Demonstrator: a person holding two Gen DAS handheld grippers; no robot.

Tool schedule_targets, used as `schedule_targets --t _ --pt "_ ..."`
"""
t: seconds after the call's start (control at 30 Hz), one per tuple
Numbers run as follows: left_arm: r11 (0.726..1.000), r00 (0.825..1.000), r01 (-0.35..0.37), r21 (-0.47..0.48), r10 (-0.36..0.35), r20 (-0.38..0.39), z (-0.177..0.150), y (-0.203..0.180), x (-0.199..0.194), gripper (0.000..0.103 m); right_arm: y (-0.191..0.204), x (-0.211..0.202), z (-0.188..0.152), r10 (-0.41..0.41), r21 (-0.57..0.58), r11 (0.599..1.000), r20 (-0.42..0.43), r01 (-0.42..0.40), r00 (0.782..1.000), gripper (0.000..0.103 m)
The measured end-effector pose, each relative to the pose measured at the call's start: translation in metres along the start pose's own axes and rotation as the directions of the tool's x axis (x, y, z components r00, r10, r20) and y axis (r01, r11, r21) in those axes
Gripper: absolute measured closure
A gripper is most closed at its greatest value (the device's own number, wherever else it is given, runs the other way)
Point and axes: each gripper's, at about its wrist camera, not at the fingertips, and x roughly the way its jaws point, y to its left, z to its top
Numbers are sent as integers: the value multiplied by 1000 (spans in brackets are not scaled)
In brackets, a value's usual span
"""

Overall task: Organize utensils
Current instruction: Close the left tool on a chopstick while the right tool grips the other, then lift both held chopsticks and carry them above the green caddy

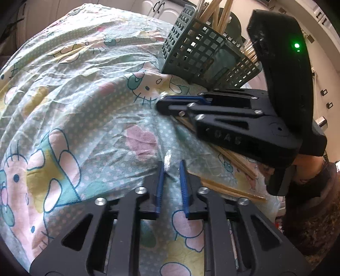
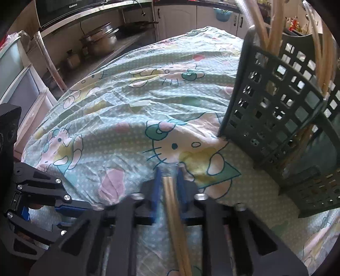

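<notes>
My right gripper [image 2: 169, 176] is shut on a pair of wooden chopsticks [image 2: 173, 203] that run back between its blue fingers, low over the cartoon-print cloth. In the left wrist view the right gripper [image 1: 159, 103] lies across more loose chopsticks [image 1: 233, 157] on the cloth. My left gripper [image 1: 172, 169] has its blue fingers nearly together. A small silvery tip [image 1: 167, 161] shows at them, and I cannot tell whether it is pinched. A grey-green perforated basket [image 1: 197, 53] [image 2: 276, 110] stands just beyond, with several upright chopsticks [image 2: 274, 27] in it.
The wrinkled cloth [image 2: 148, 89] covers the whole table and falls away at the left and far edges. Metal pots [image 2: 102, 42] sit on a counter behind, under a microwave [image 2: 70, 10]. A hand [image 1: 306, 167] holds the right gripper's handle.
</notes>
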Motion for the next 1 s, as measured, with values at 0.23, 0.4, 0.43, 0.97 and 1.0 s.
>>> schedule_targets --t 0.23,0.4,0.43,0.97,1.0 --pt "1000 1000 25 -15 -25 7 -2 3 -11 102 -12 -36 -6 -18 53 999 98 13 995 98" --pt "999 998 33 -8 -32 48 1 -3 -26 102 -12 -60 -7 -33 78 997 157 21 987 98" --pt "999 998 34 -3 -33 59 3 -6 -30 102 -13 -68 -9 -38 86 996 176 23 984 98" --pt "997 964 41 63 -56 261 28 -46 -95 102 -15 -175 -33 -133 137 987 429 81 893 98" --pt "997 963 42 66 -58 265 30 -49 -96 102 -15 -181 -34 -136 138 987 441 82 887 98"
